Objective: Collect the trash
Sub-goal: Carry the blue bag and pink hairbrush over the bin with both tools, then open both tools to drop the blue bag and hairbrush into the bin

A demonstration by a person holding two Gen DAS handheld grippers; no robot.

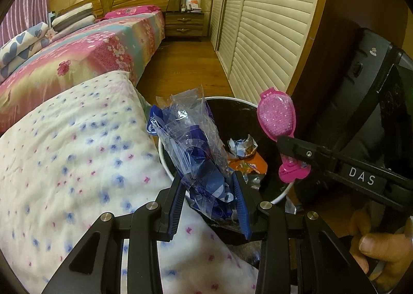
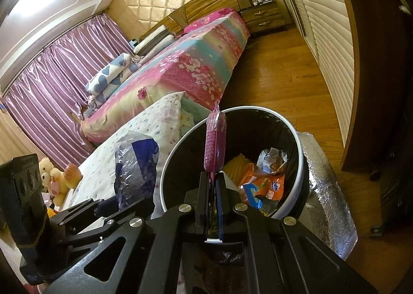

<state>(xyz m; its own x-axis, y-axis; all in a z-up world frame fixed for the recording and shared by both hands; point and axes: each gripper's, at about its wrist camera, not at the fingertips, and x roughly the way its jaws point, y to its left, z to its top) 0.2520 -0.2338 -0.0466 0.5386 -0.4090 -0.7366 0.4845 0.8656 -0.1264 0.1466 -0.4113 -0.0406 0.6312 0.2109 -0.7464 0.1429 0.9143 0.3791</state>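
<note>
My left gripper (image 1: 209,180) is shut on a crumpled clear and blue plastic bag (image 1: 191,144), held over the near left rim of the trash bin (image 1: 165,162). The bag also shows in the right wrist view (image 2: 136,164). My right gripper (image 2: 213,177) is shut on a flat pink plastic package (image 2: 214,139), held upright above the bin (image 2: 296,133). In the left wrist view the right gripper (image 1: 286,144) pinches the pink package (image 1: 277,118) at its narrow middle. The bin has a white rim and black liner, with orange wrappers (image 2: 268,185) and crumpled paper (image 1: 242,146) inside.
A bed with a white dotted quilt (image 1: 64,164) lies just left of the bin. A floral bedspread (image 1: 90,53) is behind it. A louvered wardrobe (image 1: 271,22) stands on the right. A silver foil bag (image 2: 327,190) sits right of the bin. Stuffed toys (image 2: 56,177) are at left.
</note>
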